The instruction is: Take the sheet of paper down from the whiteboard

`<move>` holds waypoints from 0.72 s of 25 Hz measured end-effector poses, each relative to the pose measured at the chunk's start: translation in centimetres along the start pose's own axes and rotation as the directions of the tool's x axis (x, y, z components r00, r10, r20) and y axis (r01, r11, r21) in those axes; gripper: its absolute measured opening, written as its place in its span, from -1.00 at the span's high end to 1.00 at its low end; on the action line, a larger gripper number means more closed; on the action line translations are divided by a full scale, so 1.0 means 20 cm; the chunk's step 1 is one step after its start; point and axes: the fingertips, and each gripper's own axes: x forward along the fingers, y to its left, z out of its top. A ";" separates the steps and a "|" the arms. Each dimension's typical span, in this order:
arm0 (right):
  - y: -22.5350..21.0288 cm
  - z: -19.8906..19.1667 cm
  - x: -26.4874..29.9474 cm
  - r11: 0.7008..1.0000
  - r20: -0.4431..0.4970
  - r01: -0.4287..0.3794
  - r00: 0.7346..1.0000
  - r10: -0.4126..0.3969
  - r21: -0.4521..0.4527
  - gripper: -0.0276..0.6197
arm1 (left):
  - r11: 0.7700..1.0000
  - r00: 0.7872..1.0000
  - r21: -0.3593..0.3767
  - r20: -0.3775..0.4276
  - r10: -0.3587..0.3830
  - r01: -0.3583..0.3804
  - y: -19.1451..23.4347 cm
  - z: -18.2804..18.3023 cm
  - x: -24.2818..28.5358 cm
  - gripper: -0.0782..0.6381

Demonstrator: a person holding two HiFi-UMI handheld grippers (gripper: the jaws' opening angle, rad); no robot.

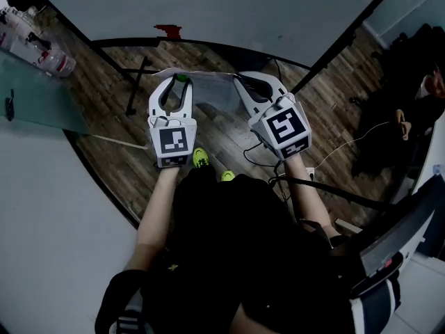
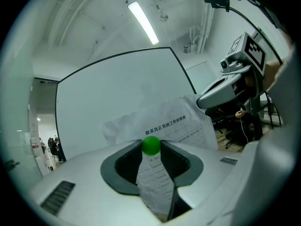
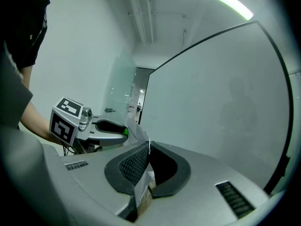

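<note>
The white printed sheet of paper [image 1: 208, 88] [image 2: 175, 124] hangs stretched between my two grippers, just in front of the whiteboard [image 1: 208, 9] [image 2: 117, 91] [image 3: 221, 98]. My left gripper [image 1: 179, 80] [image 2: 151, 147] is shut on a green round magnet [image 1: 181, 78] [image 2: 151, 145] at its tips, and the sheet's left edge runs down between the same jaws. My right gripper [image 1: 240, 81] [image 3: 147, 147] is shut on the sheet's right edge [image 3: 142, 182]. From the right gripper view the left gripper [image 3: 110, 132] shows to the left, level with the right one.
A red patch [image 1: 167, 30] sits at the whiteboard's lower edge. The board's black stand legs [image 1: 135, 82] rest on the wooden floor. A glass panel [image 1: 35, 96] is at left. A seated person [image 1: 417, 96], cables [image 1: 334, 152] and a dark chair [image 1: 389, 249] are at right.
</note>
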 end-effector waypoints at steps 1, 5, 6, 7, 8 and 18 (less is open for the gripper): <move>0.01 -0.01 -0.02 1.000 0.001 -0.004 1.000 0.004 0.002 0.86 | 1.000 1.000 0.001 -0.002 0.002 -0.002 -0.02 0.00 -0.02 0.37; 0.05 -0.03 -0.11 1.000 0.004 -0.020 1.000 0.020 0.011 0.86 | 1.000 1.000 0.001 -0.009 0.011 -0.011 -0.09 0.01 -0.09 0.37; 0.06 -0.05 -0.13 1.000 0.003 -0.025 1.000 0.025 0.015 0.86 | 1.000 1.000 -0.001 -0.012 0.014 -0.014 -0.11 0.00 -0.10 0.37; 0.07 -0.06 -0.14 0.999 0.003 -0.030 1.000 0.030 0.018 0.86 | 1.000 1.000 -0.004 -0.016 0.017 -0.017 -0.12 0.00 -0.11 0.37; 0.08 -0.07 -0.15 0.999 0.002 -0.035 0.999 0.035 0.021 0.86 | 1.000 1.000 -0.005 -0.019 0.019 -0.019 -0.14 -0.01 -0.12 0.37; 0.10 -0.07 -0.27 0.999 0.019 -0.028 0.999 0.027 0.036 0.86 | 1.000 1.000 0.007 -0.014 -0.007 0.007 -0.25 0.05 -0.18 0.37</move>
